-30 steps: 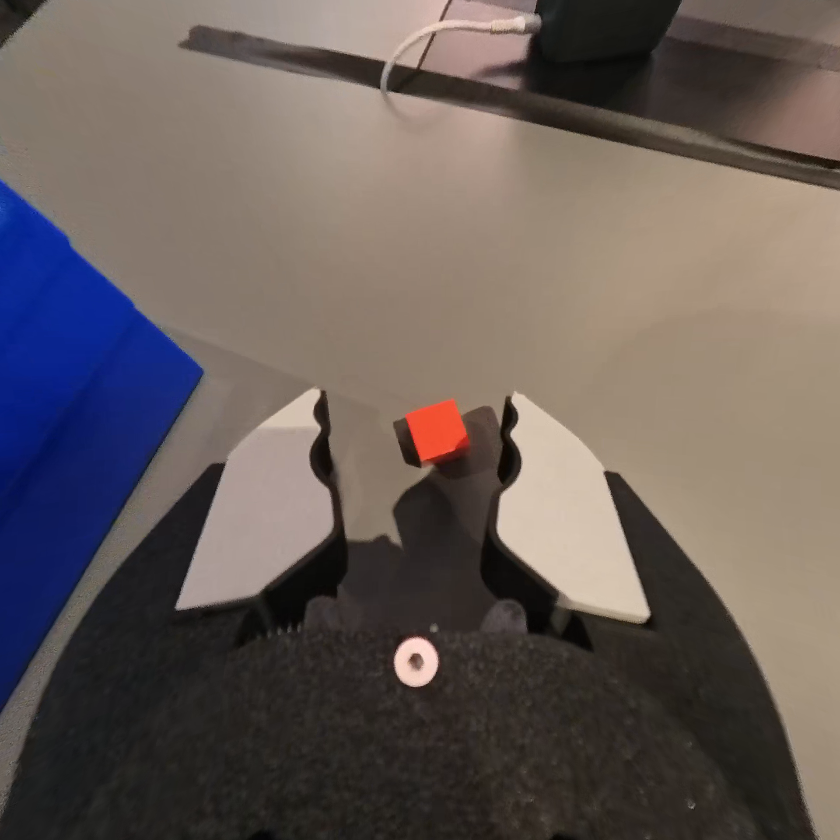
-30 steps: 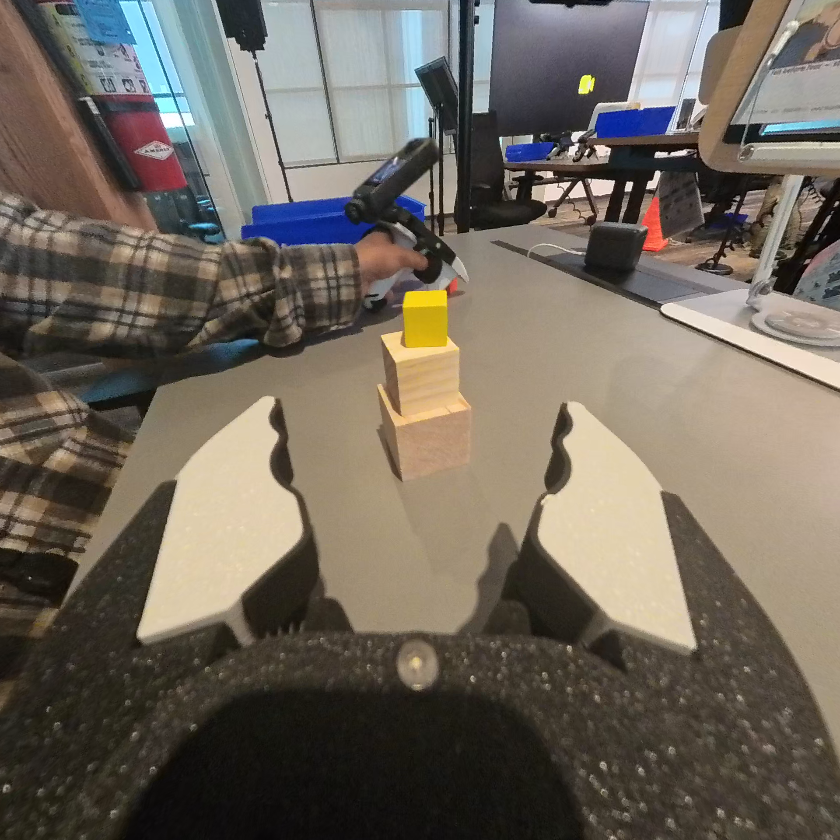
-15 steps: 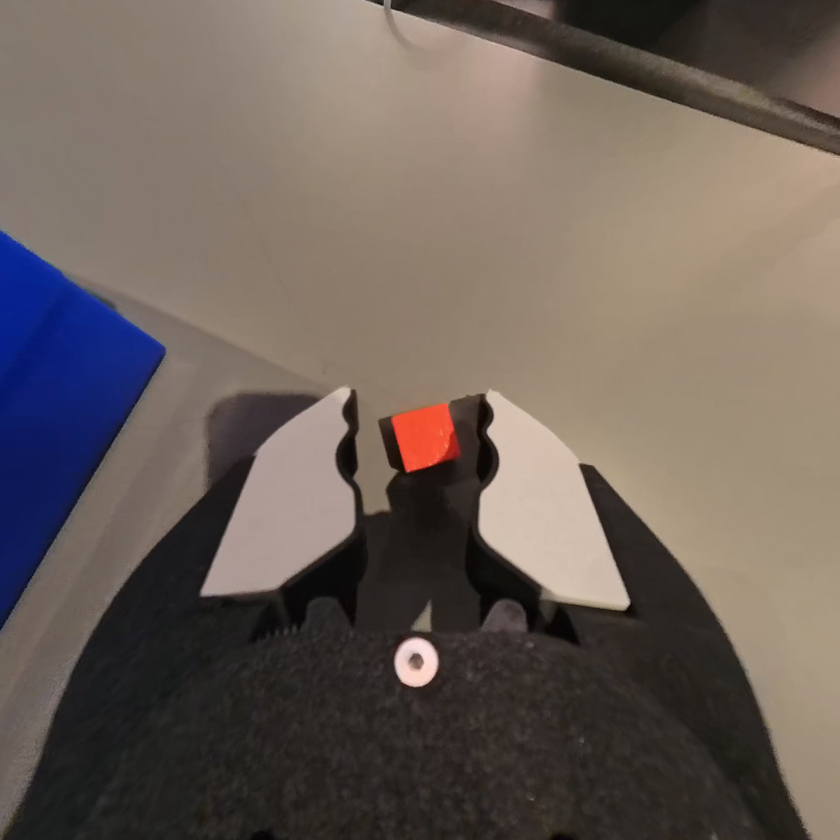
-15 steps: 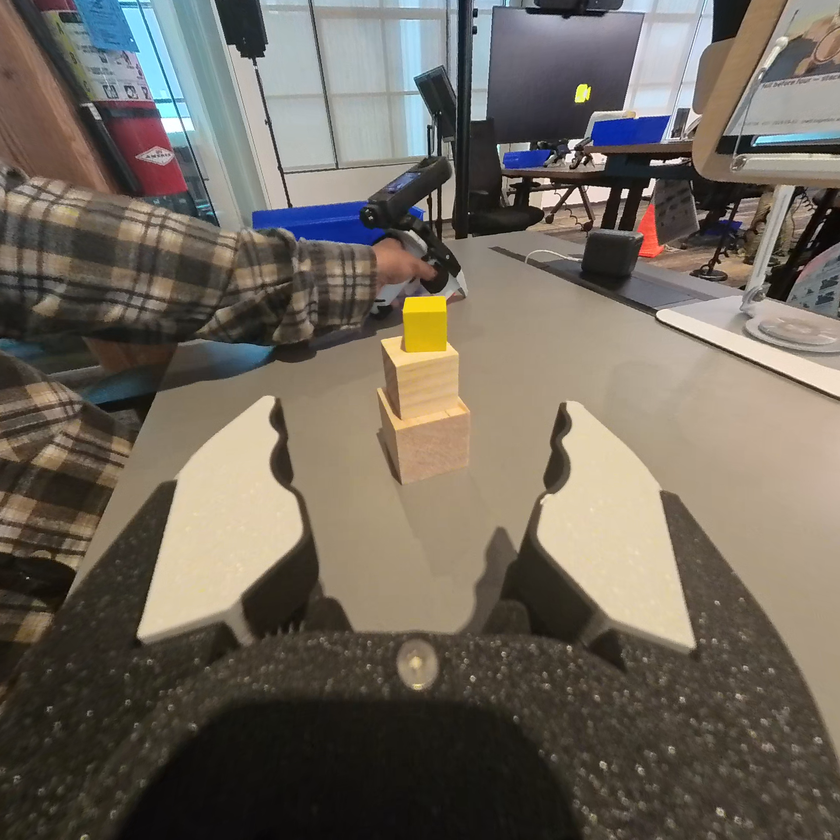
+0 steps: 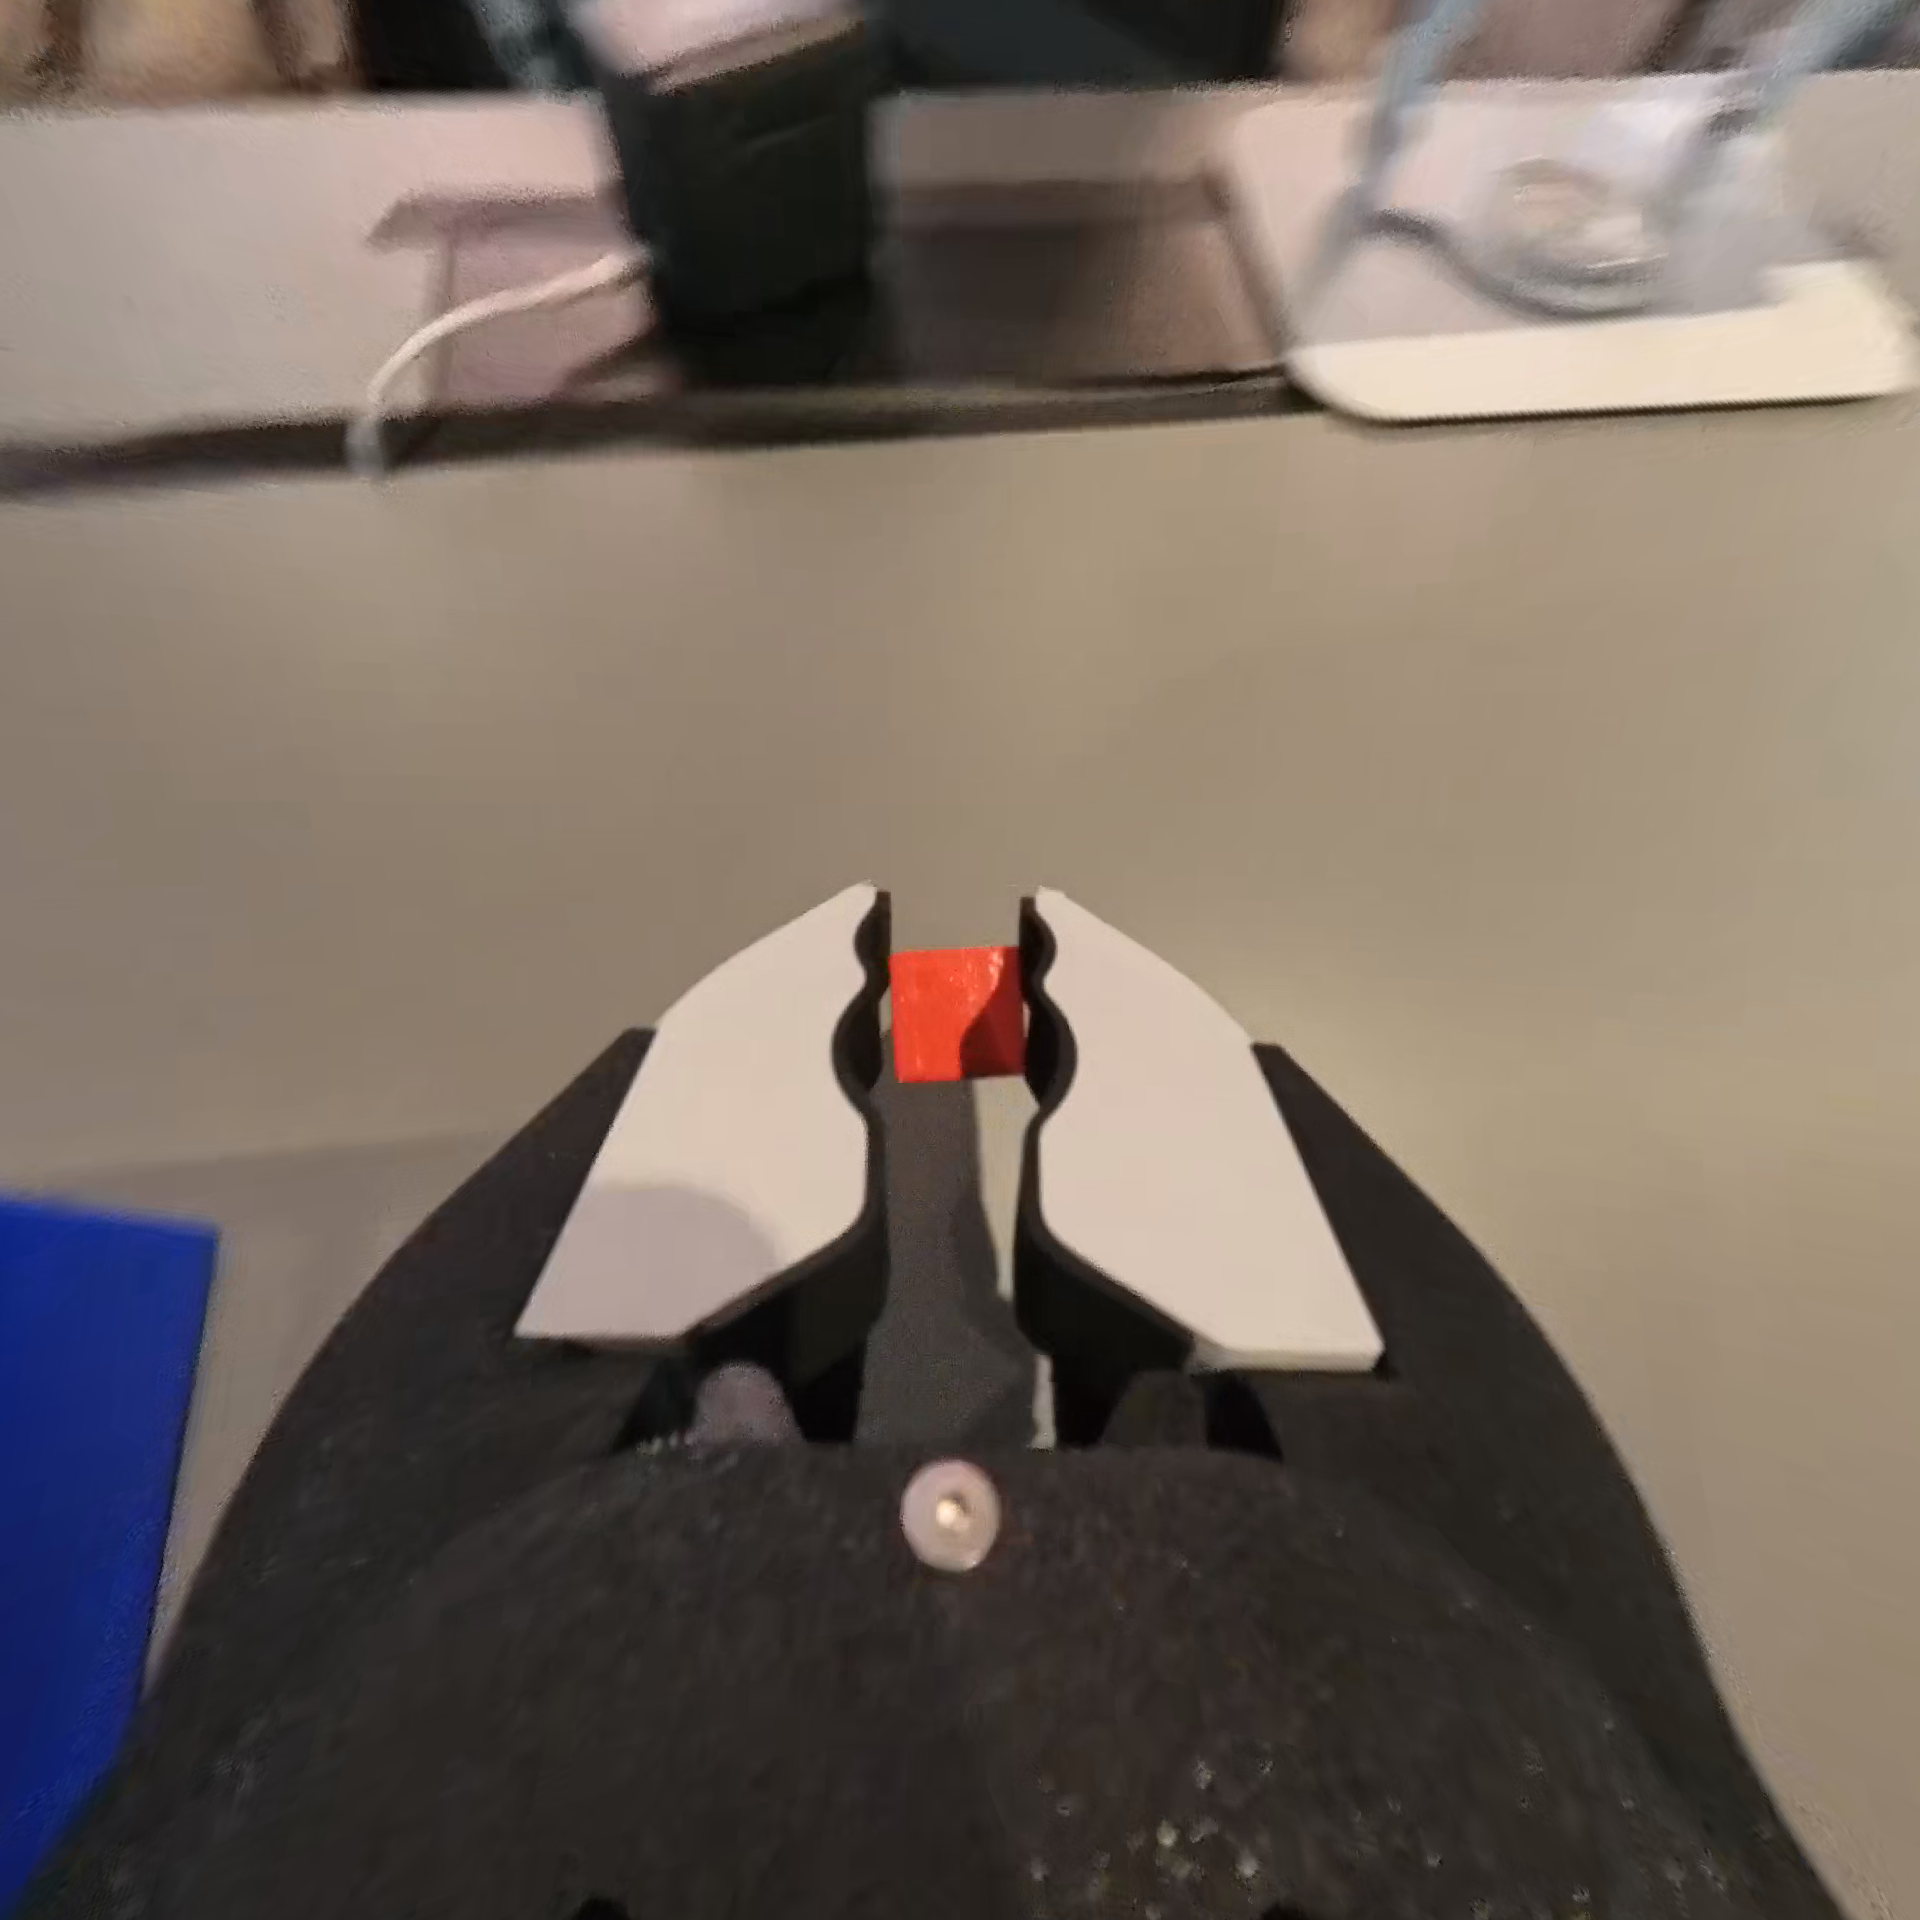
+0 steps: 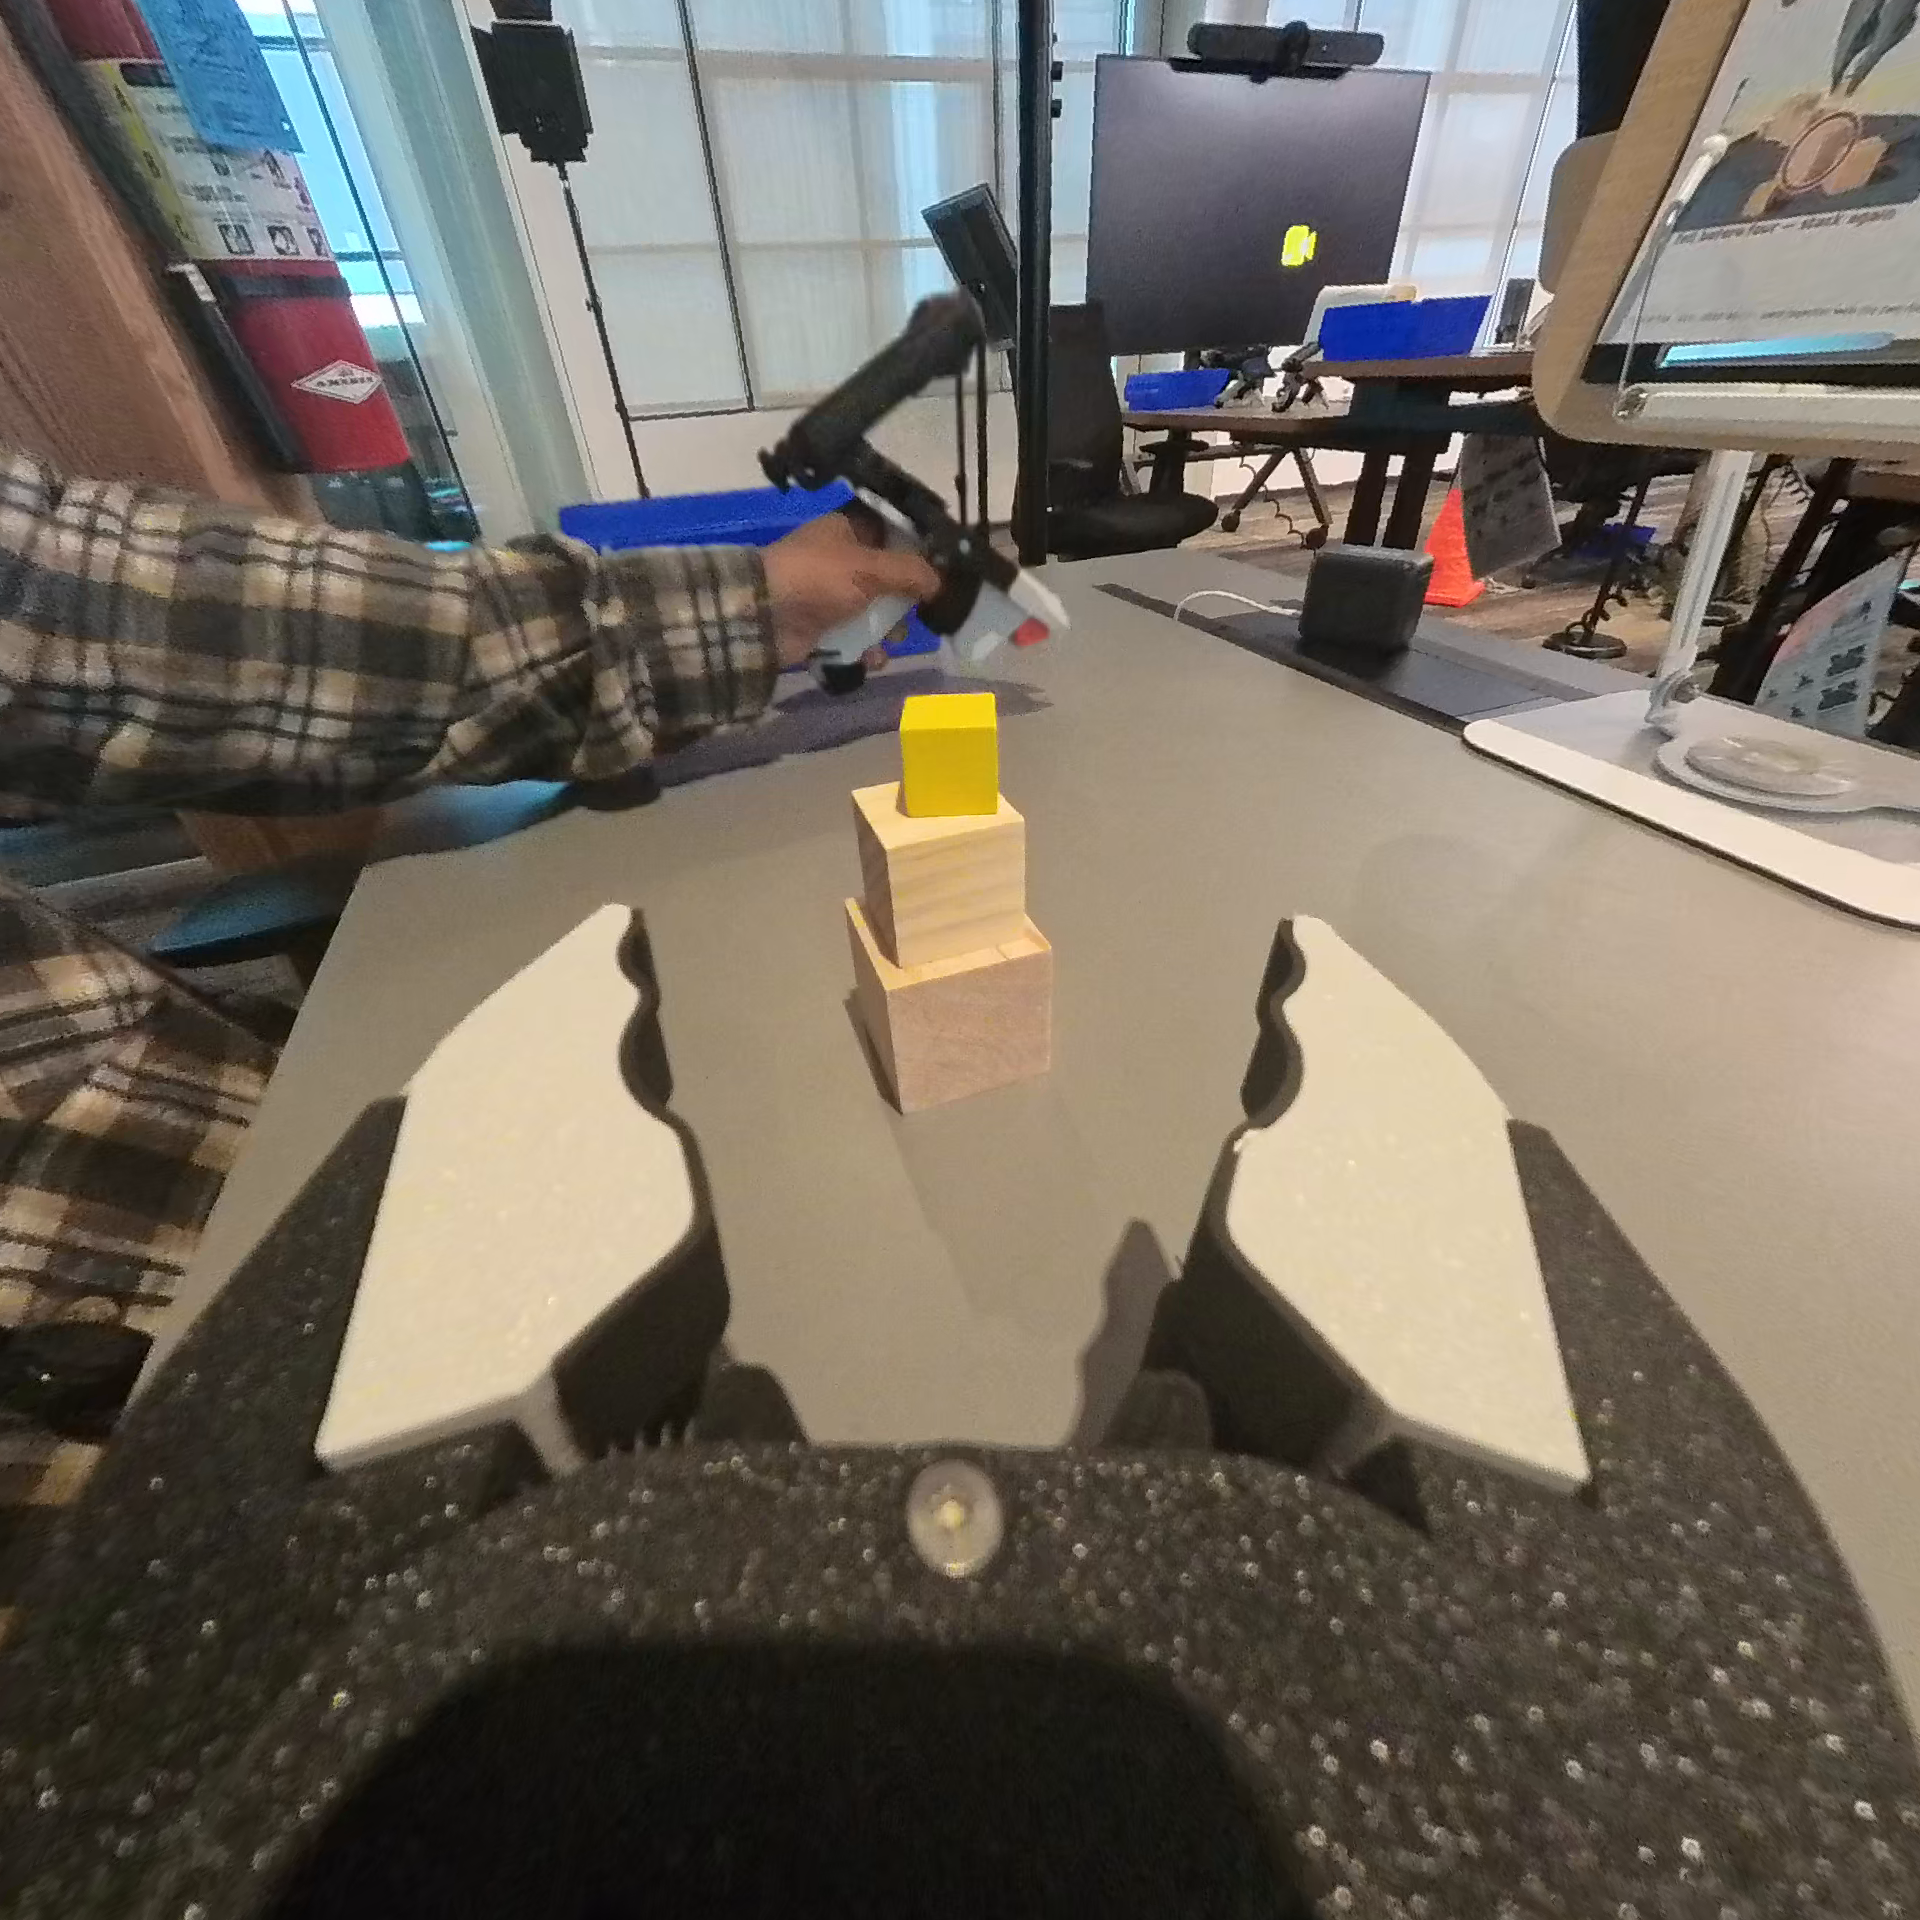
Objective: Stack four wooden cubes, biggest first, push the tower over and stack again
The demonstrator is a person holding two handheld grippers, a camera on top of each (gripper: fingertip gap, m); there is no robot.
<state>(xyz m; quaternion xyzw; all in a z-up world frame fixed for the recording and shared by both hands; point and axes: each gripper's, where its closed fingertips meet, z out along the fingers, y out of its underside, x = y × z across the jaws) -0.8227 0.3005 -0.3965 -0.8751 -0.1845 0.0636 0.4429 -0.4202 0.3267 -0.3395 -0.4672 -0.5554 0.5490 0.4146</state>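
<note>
Red and small, the last cube [image 5: 956,1013] is pinched between the two pale fingers [image 5: 748,1132] of the left gripper [image 5: 957,940], just behind their tips, and is carried clear of the grey table [image 5: 1039,675]. From the right wrist view the same gripper [image 6: 1023,623] is seen farther off, held in a hand [image 6: 831,592] at the end of a plaid sleeve [image 6: 364,644], beyond the tower and above the table; a spot of red shows at its tip.

A three-cube tower is seen on the table [image 6: 1351,987] straight ahead of the right gripper [image 6: 961,935]. The big cube [image 6: 951,1013] of bare wood forms the base, the mid cube [image 6: 940,868] of bare wood is set on it, and the yellow cube [image 6: 948,755] is set on top. Each upper cube is placed toward the back left of the one beneath.

The right gripper's jaws are spread wide, nothing is held between them, and the tower is kept just ahead of the fingertips without being touched.

A black box [image 6: 1361,603] with a white cable [image 6: 1226,601] is seen at the far edge of the table, and a blue bin [image 6: 707,516] behind the hand.
</note>
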